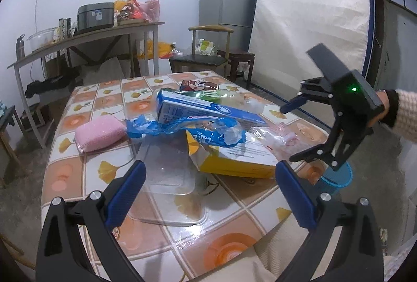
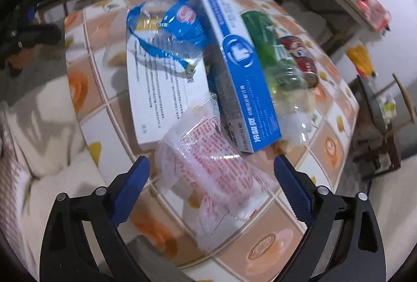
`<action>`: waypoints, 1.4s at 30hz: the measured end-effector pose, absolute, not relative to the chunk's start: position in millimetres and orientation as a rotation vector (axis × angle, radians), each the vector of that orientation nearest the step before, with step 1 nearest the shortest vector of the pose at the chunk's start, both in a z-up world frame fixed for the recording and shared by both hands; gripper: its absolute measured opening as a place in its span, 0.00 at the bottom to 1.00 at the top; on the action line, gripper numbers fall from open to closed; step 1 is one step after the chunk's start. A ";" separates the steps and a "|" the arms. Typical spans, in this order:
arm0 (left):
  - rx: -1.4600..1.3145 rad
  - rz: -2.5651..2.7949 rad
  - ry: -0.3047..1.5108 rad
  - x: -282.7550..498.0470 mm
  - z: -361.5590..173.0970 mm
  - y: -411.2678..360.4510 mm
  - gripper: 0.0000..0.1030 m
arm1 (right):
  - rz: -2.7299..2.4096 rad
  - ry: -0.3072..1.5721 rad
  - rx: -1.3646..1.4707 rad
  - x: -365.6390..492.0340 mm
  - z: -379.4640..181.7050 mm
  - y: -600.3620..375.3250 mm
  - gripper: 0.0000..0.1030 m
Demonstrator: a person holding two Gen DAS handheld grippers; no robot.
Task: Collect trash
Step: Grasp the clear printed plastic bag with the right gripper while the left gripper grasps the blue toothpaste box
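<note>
- Here, the surface [image 1: 78, 177], covered in a tiled leaf-pattern cloth, is carrying a heap of trash that is sitting around its middle and reaching toward its right edge.
- The flat yellow-and-white box [image 2: 159, 89] is lying at the bottom of the heap, with a blue toothpaste box [image 2: 234, 65] resting tilted across it and a torn blue wrapper [image 2: 177, 29] draped beside that.
- A green plastic bottle [image 2: 276, 57] and a red can [image 2: 302, 55] are lying behind the toothpaste box, toward the far edge.
- A pink sponge [image 1: 100, 134] is sitting apart, near the left edge.
- The clear wrapper with red print [image 2: 208, 170] is lying nearest the right edge, directly under the right gripper [image 2: 211, 190], whose jaws are standing apart around it without pressing.
- To my eye, this wrapper is the piece being picked; lowering further and closing on its crumpled middle should be keeping the thin film from slipping.
- The left gripper [image 1: 208, 193] is hovering with jaws apart and nothing between them, above a clear plastic tray [image 1: 169, 177], which is looking empty.
- A blue bin [image 1: 337, 176] is standing just off the right edge; its contents are hidden.
</note>
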State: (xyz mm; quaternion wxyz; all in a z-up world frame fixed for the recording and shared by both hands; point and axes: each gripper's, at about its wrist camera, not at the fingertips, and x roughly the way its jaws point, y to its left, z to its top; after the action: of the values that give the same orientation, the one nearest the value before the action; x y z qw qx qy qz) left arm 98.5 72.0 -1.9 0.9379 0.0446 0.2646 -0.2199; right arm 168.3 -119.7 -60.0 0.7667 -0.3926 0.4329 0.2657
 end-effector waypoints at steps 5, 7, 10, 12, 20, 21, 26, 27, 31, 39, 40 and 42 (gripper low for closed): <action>0.120 -0.460 0.534 101.6 -1.7 68.1 0.88 | 0.574 0.983 -0.847 175.0 -73.9 -124.2 0.60; 0.115 -0.459 0.538 104.3 -0.7 68.4 0.86 | 0.559 0.986 -0.829 171.3 -75.3 -127.9 0.54; 0.103 -0.451 0.550 110.8 0.3 69.7 0.82 | 0.506 0.977 -0.797 165.1 -75.6 -133.6 0.44; 0.105 -0.436 0.564 116.3 0.8 69.4 0.79 | 0.470 0.961 -0.752 160.8 -72.2 -140.5 0.39; 0.048 -0.423 0.637 138.6 1.1 67.9 0.72 | 0.312 0.867 -0.519 147.9 -54.9 -167.3 0.25; 0.043 -0.422 0.655 142.8 0.5 66.5 0.72 | 0.302 0.855 -0.495 148.5 -53.8 -167.4 0.25; 0.009 -0.403 0.707 162.3 -0.4 60.3 0.72 | 0.251 0.817 -0.373 148.4 -52.6 -172.4 0.24; 0.006 -0.396 0.711 166.2 0.6 59.1 0.72 | 0.250 0.814 -0.358 149.2 -53.2 -172.3 0.24; 0.006 -0.406 0.685 173.4 12.2 57.4 0.72 | 0.245 0.802 -0.287 152.9 -56.4 -178.1 0.24; 0.126 -0.551 0.658 216.0 53.5 50.9 0.72 | 0.243 0.789 -0.228 152.5 -54.2 -186.1 0.24; 0.163 -0.580 0.664 221.5 56.4 46.2 0.72 | 0.243 0.786 -0.221 154.2 -54.1 -189.3 0.24; 0.287 -0.682 0.713 237.8 57.3 25.0 0.72 | 0.240 0.778 -0.198 154.6 -50.9 -194.7 0.24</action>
State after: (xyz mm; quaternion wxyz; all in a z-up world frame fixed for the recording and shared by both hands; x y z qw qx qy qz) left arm 237.8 25.0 57.3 0.8708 0.1373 0.3412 -0.3261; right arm 154.6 -194.7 -50.9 0.9135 -0.0962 0.3777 0.1164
